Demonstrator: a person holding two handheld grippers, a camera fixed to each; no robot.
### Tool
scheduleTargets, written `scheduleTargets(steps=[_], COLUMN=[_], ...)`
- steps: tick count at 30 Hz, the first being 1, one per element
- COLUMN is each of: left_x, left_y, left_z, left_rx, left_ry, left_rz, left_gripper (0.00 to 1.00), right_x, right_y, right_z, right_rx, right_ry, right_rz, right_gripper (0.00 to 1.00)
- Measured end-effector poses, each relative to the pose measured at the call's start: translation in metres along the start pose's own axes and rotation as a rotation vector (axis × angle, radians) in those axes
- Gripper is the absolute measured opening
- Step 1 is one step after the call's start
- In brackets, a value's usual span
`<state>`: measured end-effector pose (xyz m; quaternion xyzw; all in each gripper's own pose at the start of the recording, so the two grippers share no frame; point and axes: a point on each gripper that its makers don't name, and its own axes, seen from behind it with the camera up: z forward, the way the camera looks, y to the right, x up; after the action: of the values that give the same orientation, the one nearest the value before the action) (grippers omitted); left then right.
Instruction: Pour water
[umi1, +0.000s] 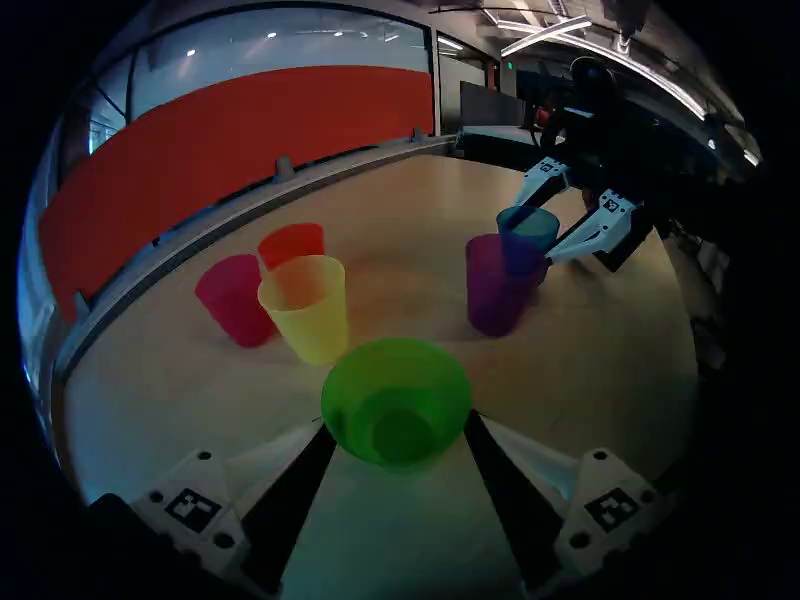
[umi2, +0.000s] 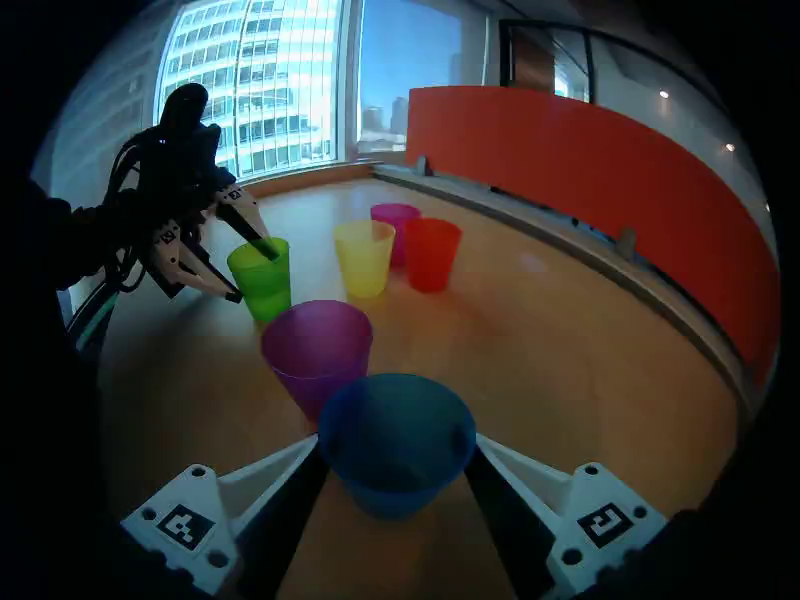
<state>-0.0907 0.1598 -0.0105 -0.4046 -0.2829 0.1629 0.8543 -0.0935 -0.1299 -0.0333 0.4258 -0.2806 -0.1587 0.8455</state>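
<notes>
Light wood counter (umi1: 600, 340), smooth, with pale glare across the surface. A grey rail (umi1: 300, 185) with small upright brackets runs along its far edge. Behind the rail stands a long orange-red panel (umi1: 230, 140). The glass partition (umi1: 280, 45) above it catches small ceiling spots. Bright strip lights (umi1: 545, 35) run across the ceiling, and the room beneath them is dark. In the right gripper view, tall windows (umi2: 400, 70) stand past the counter's far end. Daylight comes in; outside are a glass high-rise (umi2: 250, 90) and blue sky.
</notes>
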Motion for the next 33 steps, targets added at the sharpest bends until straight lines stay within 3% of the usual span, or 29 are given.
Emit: scheduleTargets(steps=[16,21,33], left_x=[-0.009,-0.013,-0.016], left_y=[0.003,0.006,0.006], left_z=[-0.009,-0.011,-0.026], left_rx=[0.002,0.002,0.033], left_ry=[-0.005,-0.010,0.014], left_rz=[-0.029,-0.044,-0.088], left_gripper=[0.92,0.92,0.92], right_x=[-0.007,-0.008,-0.014], right_y=[-0.001,-0.002,0.000], right_z=[-0.001,-0.004,-0.025], right_rx=[-0.009,-0.012,-0.054], right_ry=[-0.007,-0.008,-0.001], right_rz=[0.003,0.006,0.014], right_gripper=[0.91,1.00,1.00])
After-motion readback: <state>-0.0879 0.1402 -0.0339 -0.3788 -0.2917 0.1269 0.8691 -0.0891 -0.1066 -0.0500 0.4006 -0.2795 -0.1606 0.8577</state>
